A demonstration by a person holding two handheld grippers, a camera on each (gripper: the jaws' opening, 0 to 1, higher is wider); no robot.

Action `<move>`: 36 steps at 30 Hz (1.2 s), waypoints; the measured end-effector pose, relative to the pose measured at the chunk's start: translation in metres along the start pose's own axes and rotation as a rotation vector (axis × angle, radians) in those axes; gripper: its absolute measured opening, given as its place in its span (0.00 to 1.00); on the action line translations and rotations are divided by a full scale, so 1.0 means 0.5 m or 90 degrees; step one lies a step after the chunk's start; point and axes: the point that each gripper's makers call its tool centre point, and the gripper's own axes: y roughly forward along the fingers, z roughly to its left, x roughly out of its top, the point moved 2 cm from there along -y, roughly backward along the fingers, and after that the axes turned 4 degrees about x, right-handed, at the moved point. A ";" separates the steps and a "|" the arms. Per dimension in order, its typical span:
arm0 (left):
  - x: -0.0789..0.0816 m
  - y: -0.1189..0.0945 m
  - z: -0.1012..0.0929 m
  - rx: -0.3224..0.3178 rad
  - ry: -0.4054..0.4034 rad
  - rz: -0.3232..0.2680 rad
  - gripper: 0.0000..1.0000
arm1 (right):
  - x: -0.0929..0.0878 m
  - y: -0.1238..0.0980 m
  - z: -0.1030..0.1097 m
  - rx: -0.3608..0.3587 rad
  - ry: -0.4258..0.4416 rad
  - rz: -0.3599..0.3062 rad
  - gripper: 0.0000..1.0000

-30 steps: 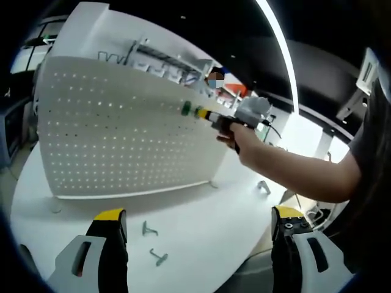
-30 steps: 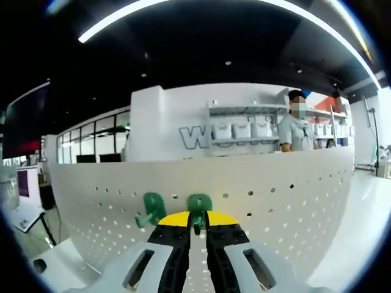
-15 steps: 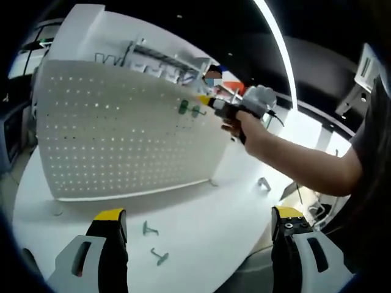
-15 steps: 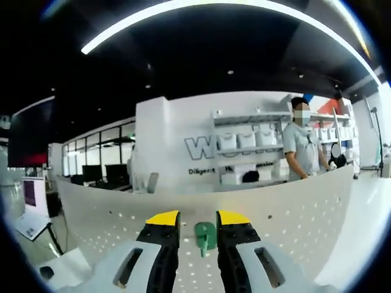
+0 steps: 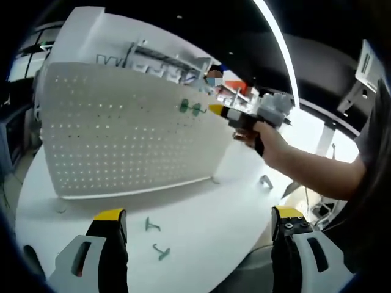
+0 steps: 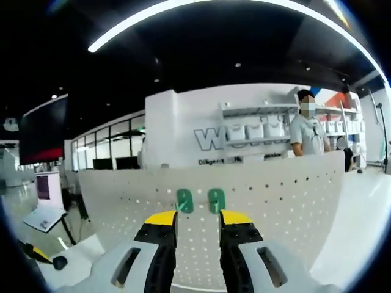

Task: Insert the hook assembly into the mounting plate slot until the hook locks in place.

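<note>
1. Two green hooks hang side by side near the top edge of the white pegboard: in my right gripper view the left-hand hook [image 6: 184, 201] and the right-hand hook [image 6: 215, 200] sit just above the yellow jaw tips; in my left gripper view the pair [image 5: 190, 108] shows small on the upper part of the board.

2. The pegboard [image 6: 287, 207], the mounting plate for this job, stands upright on the white table [image 5: 201, 226], its rows of holes running across its face.

3. My right gripper [image 6: 198, 218] is off the hooks with its jaws parted a little and nothing between them. From my left gripper view it [image 5: 215, 109] is held in a hand [image 5: 264, 135], its yellow tip just beside the hooks.

4. My left gripper [image 5: 198, 217] hangs low over the table, jaws spread wide and empty.

5. Two loose hooks lie on the table in front of the board, one [image 5: 151, 226] nearer it and one [image 5: 161, 251] closer to my left jaws; a small metal bracket [image 5: 265, 181] lies off to the board's right end.

6. Behind the board a person [image 6: 307, 131] stands before white shelves [image 6: 256, 122] and large wall lettering, only partly readable.
</note>
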 end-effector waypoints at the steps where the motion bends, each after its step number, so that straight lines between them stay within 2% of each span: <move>1: 0.000 0.000 -0.002 0.000 0.006 0.001 1.00 | -0.025 -0.009 0.003 -0.002 0.004 0.020 0.29; 7: -0.008 0.000 0.001 0.005 0.017 0.008 1.00 | -0.138 -0.076 0.065 0.054 -0.005 0.115 0.29; 12: -0.026 -0.001 0.003 0.002 0.006 0.023 1.00 | -0.205 -0.130 0.102 0.087 -0.014 0.170 0.29; 15: -0.031 -0.005 0.000 0.001 0.003 0.026 1.00 | -0.232 -0.163 0.124 0.105 -0.003 0.193 0.29; 21: -0.049 -0.009 -0.005 0.000 0.001 0.036 1.00 | -0.285 -0.244 0.151 0.118 0.011 0.236 0.29; 25: -0.059 -0.012 -0.008 -0.001 -0.001 0.040 1.00 | -0.312 -0.292 0.152 0.123 0.015 0.266 0.29; 32: -0.090 -0.018 -0.011 0.003 -0.007 0.055 1.00 | -0.323 -0.346 0.146 0.131 0.006 0.287 0.29; 36: -0.110 -0.017 -0.010 0.006 -0.013 0.065 1.00 | -0.334 -0.375 0.162 0.146 -0.004 0.304 0.29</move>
